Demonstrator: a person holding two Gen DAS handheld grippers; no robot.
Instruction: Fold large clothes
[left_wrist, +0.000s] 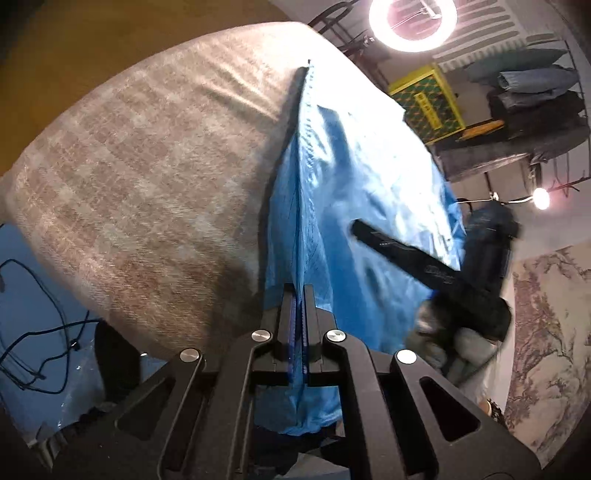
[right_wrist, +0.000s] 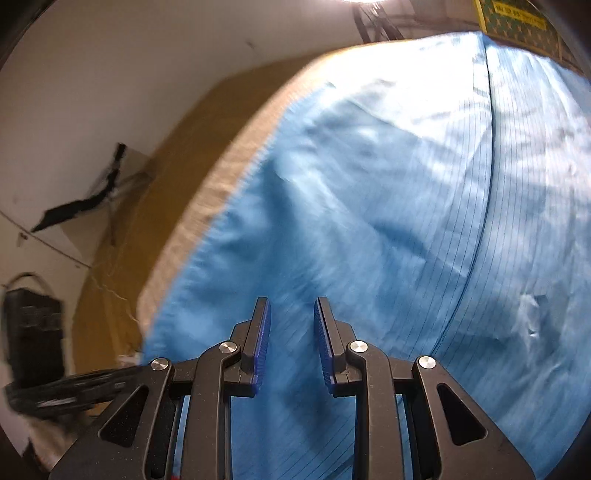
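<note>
A large light-blue garment (left_wrist: 354, 177) with thin dark stripes lies on a bed covered by a beige checked blanket (left_wrist: 140, 177). My left gripper (left_wrist: 299, 291) is shut on the garment's near edge, with blue cloth pinched between its pads. In the left wrist view my right gripper (left_wrist: 417, 264) shows as a dark blurred shape over the garment's right part. In the right wrist view my right gripper (right_wrist: 291, 306) is open just above the blue garment (right_wrist: 388, 206), with nothing between its jaws. A dark seam (right_wrist: 487, 199) runs down the cloth to its right.
The blanket's edge (right_wrist: 218, 184) shows left of the garment, with a tan headboard or floor area (right_wrist: 140, 229) beyond. A ring light (left_wrist: 412, 22), a yellow-green box (left_wrist: 428, 101) and a chair piled with clothes (left_wrist: 532, 99) stand past the bed. Cables (left_wrist: 37, 325) lie on the floor at left.
</note>
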